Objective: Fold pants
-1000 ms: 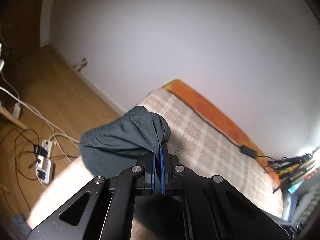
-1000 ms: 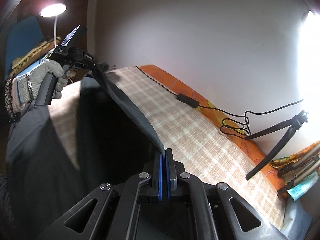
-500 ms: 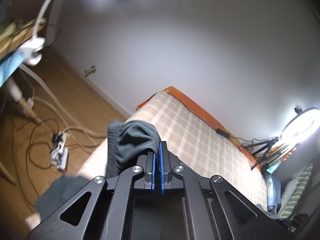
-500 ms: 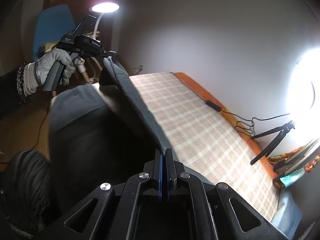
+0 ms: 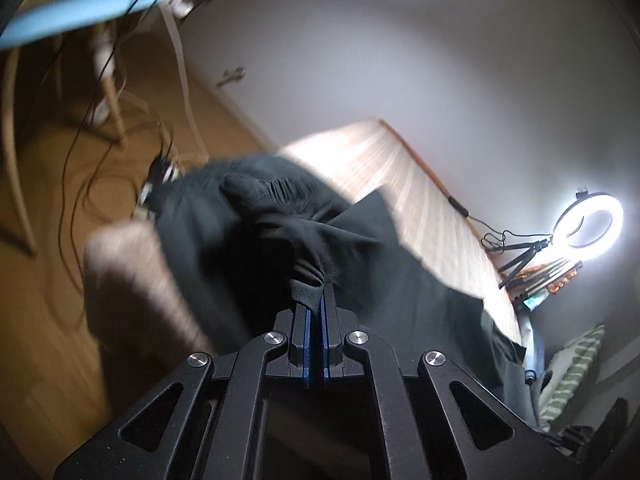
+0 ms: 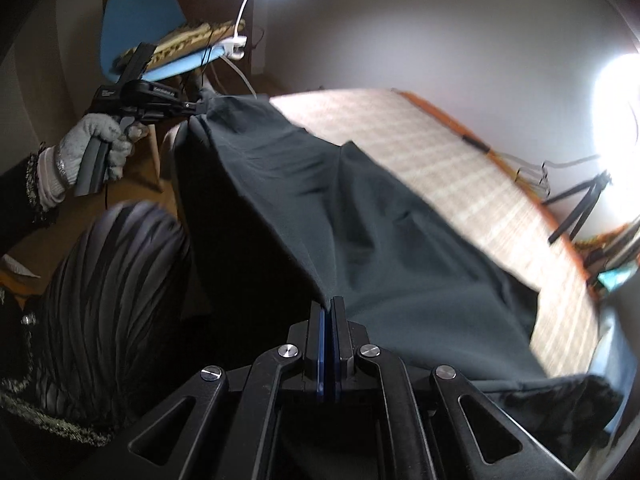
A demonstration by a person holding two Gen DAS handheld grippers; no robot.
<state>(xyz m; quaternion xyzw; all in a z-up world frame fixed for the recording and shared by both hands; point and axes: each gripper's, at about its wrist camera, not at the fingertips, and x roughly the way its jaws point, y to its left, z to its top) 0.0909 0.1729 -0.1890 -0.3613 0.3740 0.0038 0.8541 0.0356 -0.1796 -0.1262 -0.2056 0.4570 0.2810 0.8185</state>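
Left gripper (image 5: 315,300): jaws together, clamped on a bunched fold of the dark grey-green fabric pants (image 5: 280,240); the gathered elastic waistband shows at 12 o'clock just beyond the tips. Right gripper (image 6: 331,304): jaws together, clamped on an edge of the same garment, well along its length from the waist.

Location of garment: draped over the near side of the cream-and-tan checked mattress (image 6: 440,148), hanging off the near edge below both tools.

Governing relation: in the right wrist view the held edge runs taut from the right gripper's tips toward 10 o'clock, ending at the left gripper. The long axis therefore lies between the two tools, roughly parallel to the mattress's long side. The bare checked surface lies at 1 to 2 o'clock.

Assessment: neither tool is nearer the work; each holds one end. Any fold likely requires bringing the two ends together. Frames are motion-blurred; layer count in each grip cannot be determined.
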